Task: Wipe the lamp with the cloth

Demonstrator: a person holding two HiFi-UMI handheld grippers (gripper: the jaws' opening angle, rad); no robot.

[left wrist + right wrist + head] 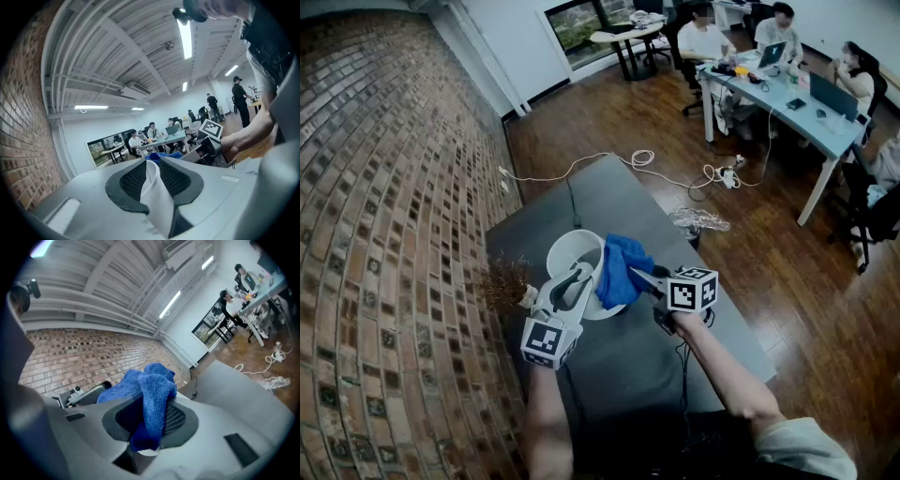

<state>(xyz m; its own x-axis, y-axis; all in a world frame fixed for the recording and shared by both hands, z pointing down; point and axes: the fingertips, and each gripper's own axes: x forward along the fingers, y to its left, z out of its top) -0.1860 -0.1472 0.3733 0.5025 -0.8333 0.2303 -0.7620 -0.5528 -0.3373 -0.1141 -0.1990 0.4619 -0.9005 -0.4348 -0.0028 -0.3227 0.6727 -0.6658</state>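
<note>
Right forearm (pixel 724 373) outstretched toward lamp (pixel 569 249)

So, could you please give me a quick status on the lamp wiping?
Left gripper shut on rim of white round lamp shade. Right gripper shut on blue terry cloth, cloth against the shade. Nothing in the way.

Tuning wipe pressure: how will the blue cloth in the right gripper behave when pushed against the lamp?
Likely floppy: the cloth bunches and droops where the right gripper pinches it. Probably light and grippy, given its looped weave, so it should drag, not slide. It may fold rather than press flat on the lamp.
</note>
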